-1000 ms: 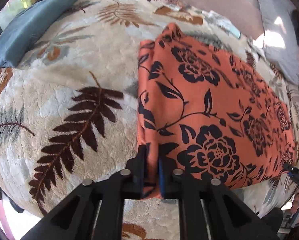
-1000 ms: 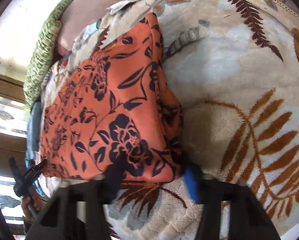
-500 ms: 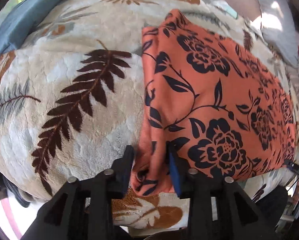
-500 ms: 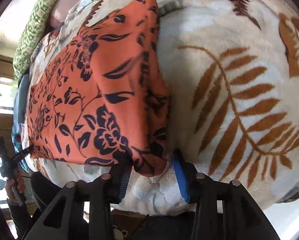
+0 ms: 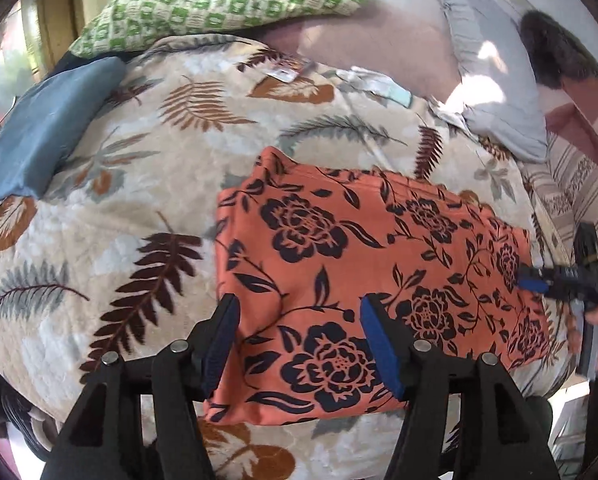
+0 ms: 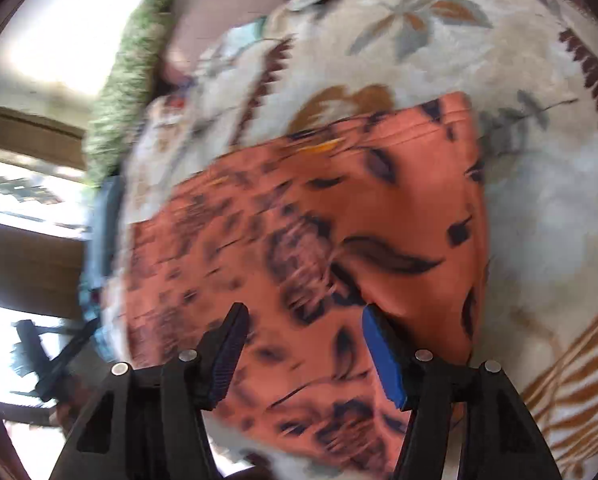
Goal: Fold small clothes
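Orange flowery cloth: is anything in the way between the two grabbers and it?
No, nothing visible is. The left gripper and the right gripper both hang open right over the orange flowery cloth, which lies flat on the leaf-print blanket. The right view is blurred.

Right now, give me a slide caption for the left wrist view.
Open left tongs above folded orange floral garment lying on leaf-print blanket.

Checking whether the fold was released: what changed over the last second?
Both grippers let go: the left gripper and right gripper opened their jaws and drew back from the orange floral cloth. The cloth stays folded flat on the leaf-print blanket.
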Available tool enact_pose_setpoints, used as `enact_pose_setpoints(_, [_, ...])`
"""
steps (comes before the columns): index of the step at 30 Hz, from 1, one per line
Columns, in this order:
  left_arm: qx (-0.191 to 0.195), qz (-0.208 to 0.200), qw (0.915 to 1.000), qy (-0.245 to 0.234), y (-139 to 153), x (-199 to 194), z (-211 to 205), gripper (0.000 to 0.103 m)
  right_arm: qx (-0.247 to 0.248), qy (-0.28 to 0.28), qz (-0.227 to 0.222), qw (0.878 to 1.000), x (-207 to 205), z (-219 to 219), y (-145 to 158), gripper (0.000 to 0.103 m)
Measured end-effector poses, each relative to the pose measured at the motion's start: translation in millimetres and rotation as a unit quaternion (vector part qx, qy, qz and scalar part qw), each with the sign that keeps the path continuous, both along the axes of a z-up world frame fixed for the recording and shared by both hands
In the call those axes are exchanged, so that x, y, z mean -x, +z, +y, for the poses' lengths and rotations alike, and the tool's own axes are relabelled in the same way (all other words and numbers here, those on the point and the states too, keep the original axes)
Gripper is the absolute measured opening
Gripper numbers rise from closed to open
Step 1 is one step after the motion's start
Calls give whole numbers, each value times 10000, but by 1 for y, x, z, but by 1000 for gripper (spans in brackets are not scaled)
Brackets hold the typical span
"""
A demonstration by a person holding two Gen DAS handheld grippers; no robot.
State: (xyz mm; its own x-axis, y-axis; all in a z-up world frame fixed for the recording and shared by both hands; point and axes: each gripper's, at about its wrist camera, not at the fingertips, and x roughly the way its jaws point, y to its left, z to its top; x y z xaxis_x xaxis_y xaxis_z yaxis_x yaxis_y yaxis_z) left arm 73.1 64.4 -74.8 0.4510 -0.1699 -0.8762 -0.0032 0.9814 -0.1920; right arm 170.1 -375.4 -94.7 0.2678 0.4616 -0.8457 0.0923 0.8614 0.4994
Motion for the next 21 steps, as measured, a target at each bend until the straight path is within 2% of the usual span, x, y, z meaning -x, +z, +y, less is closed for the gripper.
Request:
enact_pose_setpoints(3, [-23, 200, 9996, -184, -14, -1, -21, 63, -699, -1200, -256, 9900, -16, -34, 0, 58])
enact_pose_setpoints(4, [19, 191, 9995, -244, -16, -2, -25, 63, -851, -1167, -315, 9890, -15, -33, 6, 57])
enact_pose_setpoints(6, [-55, 171, 9992, -358, -22, -5, -35, 63, -1202, -420, -497, 9906, -11, -9, 18, 64])
enact_pose_setpoints(7, [-152, 240, 9989, -363, -29, -10, -38, 64, -999, -120, -620, 9930, -9, 1, 17, 64])
enact_pose_setpoints(8, [-234, 362, 9985, -346, -39, -16, -41, 64, -508, -98, -515, 9973, -14, 6, 8, 64])
enact_pose_setpoints(9, [-389, 457, 9975, -360, -52, -21, -44, 64, -182, -327, -219, 9991, -21, 1, -10, 62])
enact_pose_setpoints(10, [-637, 553, 9957, -390, -65, -26, -46, 64, -508, -699, -17, 9963, -23, -10, -26, 61])
enact_pose_setpoints(11, [-762, 573, 9946, -411, -71, -27, -47, 65, -816, -1038, -27, 9912, -21, -17, -26, 61])
enact_pose_setpoints(12, [-748, 467, 9953, -391, -67, -25, -48, 64, -829, -1078, -136, 9906, -19, -15, -15, 63])
enact_pose_setpoints(14, [-623, 338, 9968, -380, -56, -21, -49, 64, -688, -530, -594, 9945, -18, 8, 14, 62])
enact_pose_setpoints(16, [-500, 116, 9981, -352, -43, -21, -51, 64, -747, -238, -832, 9934, -18, 20, 29, 63])
enact_pose_setpoints(18, [-440, -79, 9986, -292, -35, -22, -51, 66, -709, -191, -752, 9945, -30, 29, 17, 72])
enact_pose_setpoints(19, [-517, -90, 9983, -265, -37, -26, -52, 71, -380, -312, -505, 9975, -39, 23, -1, 71])
enact_pose_setpoints(20, [-679, 39, 9974, -222, -46, -31, -54, 76, -362, -474, -198, 9980, -41, 9, -22, 68])
enact_pose_setpoints(21, [-875, 314, 9955, -200, -61, -39, -53, 76, -643, -742, -229, 9949, -43, 1, -27, 68])
